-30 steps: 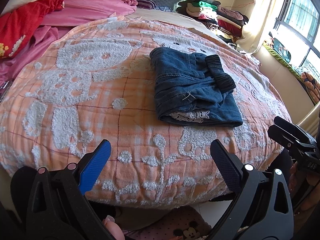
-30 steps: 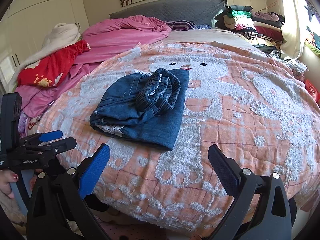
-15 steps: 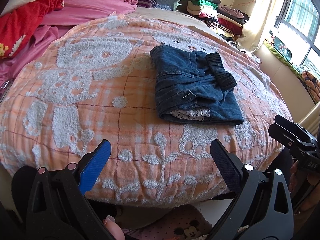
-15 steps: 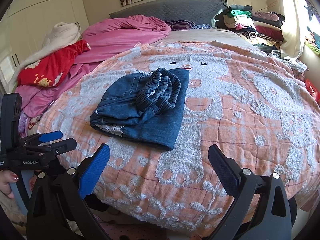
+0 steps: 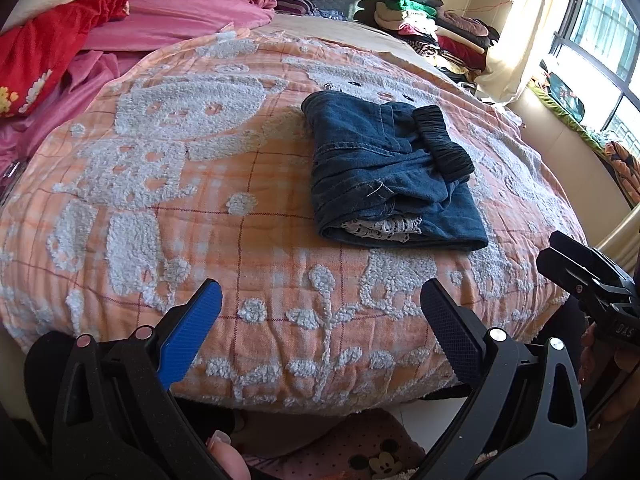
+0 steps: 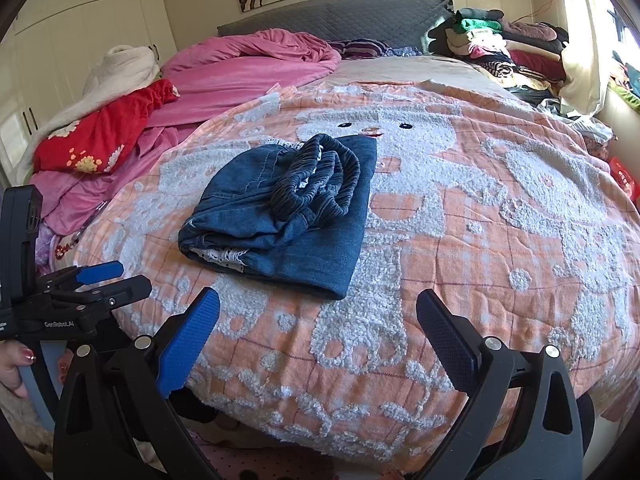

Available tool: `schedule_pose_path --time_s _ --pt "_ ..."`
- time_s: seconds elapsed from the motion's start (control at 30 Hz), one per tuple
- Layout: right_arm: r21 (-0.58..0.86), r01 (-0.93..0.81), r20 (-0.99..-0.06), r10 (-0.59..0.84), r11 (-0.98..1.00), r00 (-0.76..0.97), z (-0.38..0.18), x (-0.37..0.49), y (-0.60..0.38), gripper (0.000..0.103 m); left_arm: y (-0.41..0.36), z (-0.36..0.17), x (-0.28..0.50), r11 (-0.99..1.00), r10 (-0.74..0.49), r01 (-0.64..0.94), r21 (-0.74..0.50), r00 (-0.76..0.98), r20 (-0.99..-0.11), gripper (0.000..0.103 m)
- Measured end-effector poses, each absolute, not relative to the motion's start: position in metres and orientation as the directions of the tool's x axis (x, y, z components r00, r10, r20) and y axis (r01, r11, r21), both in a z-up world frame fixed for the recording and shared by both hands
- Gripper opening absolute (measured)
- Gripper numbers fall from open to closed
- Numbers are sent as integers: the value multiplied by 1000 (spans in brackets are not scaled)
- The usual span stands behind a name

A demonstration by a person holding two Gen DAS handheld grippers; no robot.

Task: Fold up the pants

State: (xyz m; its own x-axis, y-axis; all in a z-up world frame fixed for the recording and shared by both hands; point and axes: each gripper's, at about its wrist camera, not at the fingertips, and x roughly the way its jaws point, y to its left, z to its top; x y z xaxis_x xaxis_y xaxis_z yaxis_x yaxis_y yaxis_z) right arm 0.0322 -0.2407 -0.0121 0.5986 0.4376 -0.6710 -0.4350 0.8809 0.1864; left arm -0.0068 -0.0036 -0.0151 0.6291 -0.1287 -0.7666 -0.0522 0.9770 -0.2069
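Both sets of jaws stood spread wide with nothing between them: the left gripper (image 5: 320, 312) and the right gripper (image 6: 318, 318) each hung off the near edge of the orange blanket (image 5: 240, 208), well short of the pants (image 5: 384, 176). Those pants, dark blue denim, lay folded into a compact bundle on top of the blanket, near its middle, with the black elastic waistband (image 6: 316, 178) bunched on top and a strip of white lace trim (image 5: 384, 226) showing at the fold facing the blanket's near edge. From the right wrist view the left gripper appeared off the blanket's near left corner, held by a hand (image 6: 14, 364) with red nails. Beyond the far left side of the blanket lay a pink quilt (image 6: 248, 64) and a red flowered cover (image 6: 100, 136); beyond its far right corner stood a pile of clothes (image 6: 500, 44)
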Motion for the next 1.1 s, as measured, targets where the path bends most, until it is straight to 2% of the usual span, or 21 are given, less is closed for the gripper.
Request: schedule_pose_path --time_s 1.1 --pt "184 -431 -675 432 883 598 -13 33 -241 98 -3 -12 -7 983 -104 -54 -178 633 -767 93"
